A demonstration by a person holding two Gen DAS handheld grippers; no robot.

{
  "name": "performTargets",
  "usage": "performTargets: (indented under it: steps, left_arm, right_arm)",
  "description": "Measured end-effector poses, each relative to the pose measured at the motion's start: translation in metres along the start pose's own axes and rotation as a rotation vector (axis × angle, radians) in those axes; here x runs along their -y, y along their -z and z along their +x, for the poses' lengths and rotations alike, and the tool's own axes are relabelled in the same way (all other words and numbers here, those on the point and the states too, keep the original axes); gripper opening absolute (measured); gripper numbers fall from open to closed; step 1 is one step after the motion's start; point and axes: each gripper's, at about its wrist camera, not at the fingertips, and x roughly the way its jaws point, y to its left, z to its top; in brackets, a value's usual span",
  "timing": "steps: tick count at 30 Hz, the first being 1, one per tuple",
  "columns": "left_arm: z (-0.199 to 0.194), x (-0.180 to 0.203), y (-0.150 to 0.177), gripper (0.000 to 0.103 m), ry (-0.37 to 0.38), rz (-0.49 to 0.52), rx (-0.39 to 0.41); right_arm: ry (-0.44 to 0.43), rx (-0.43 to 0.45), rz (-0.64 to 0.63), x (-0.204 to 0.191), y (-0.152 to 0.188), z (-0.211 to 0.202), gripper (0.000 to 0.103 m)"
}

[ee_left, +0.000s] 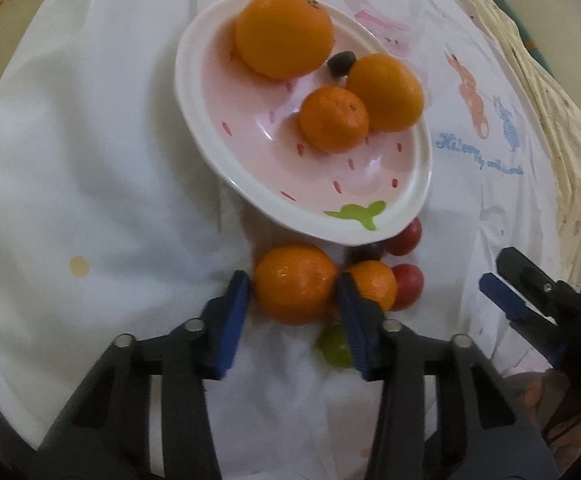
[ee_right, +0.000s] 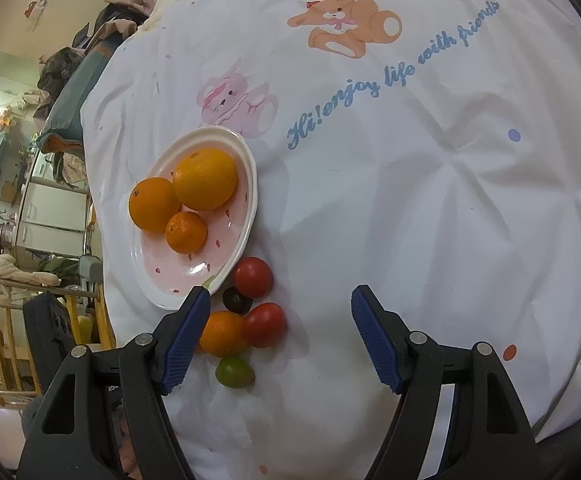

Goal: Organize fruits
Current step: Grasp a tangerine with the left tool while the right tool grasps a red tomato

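A pink oval plate (ee_left: 390,200) (ee_right: 162,292) holds three oranges (ee_left: 284,34) (ee_right: 204,180) and a small dark fruit (ee_left: 340,62). My left gripper (ee_left: 294,286) has its blue pads on both sides of a mandarin (ee_left: 294,284) lying on the cloth just below the plate. Beside it lie another mandarin (ee_left: 374,282) (ee_right: 222,332), two red tomatoes (ee_left: 408,282) (ee_right: 264,324), a dark fruit (ee_right: 236,300) and a green fruit (ee_left: 332,346) (ee_right: 234,372). My right gripper (ee_right: 280,304) is open and empty, over bare cloth right of the loose fruits; it shows in the left wrist view (ee_left: 506,276).
A white printed cloth (ee_right: 410,200) with cartoon animals and blue lettering covers the surface. Its edge runs along the left of the right wrist view, with room furniture (ee_right: 50,208) beyond. A wide stretch of cloth lies right of the plate.
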Motion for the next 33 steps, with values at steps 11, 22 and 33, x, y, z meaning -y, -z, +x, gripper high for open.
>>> performTargets:
  steps: [11, 22, 33]
  left_arm:
    - [-0.017, 0.001, 0.001, 0.035, -0.032, 0.029, 0.009]
    - [-0.05, -0.003, 0.007, 0.036, -0.116, 0.111, 0.116]
    - [-0.058, -0.003, 0.004, 0.036, -0.089, 0.099, 0.135]
  right_arm:
    - [0.051, -0.012, -0.013, 0.004, 0.001, 0.006, 0.076]
    - [0.074, -0.086, -0.129, -0.018, 0.013, 0.034, 0.055]
    - [0.059, -0.155, -0.204, -0.032, 0.015, 0.061, 0.033]
